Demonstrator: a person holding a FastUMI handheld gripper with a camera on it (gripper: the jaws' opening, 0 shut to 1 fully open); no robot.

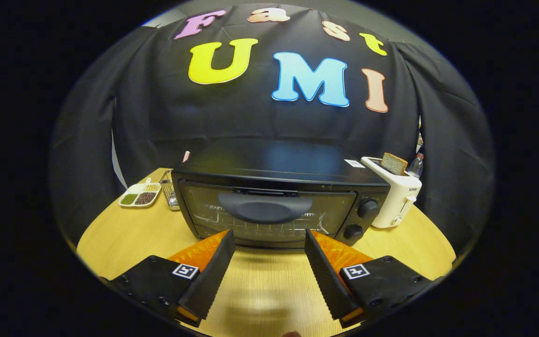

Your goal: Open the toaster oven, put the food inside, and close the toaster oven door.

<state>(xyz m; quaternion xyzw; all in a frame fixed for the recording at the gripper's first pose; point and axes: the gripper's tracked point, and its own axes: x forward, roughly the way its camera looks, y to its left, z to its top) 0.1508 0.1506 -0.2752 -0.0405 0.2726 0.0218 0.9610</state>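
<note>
Gripper (269, 236) spread empty before closed toaster oven (269, 206).

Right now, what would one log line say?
gripper: open, empty | toaster oven: door shut, just ahead | food: not inside yet

Counted beyond spread fingers of gripper (269, 238): one toaster oven (274, 201), two knobs (367, 208), one white toaster (398, 196), one bread slice (394, 163), one divided dish (140, 194).
</note>
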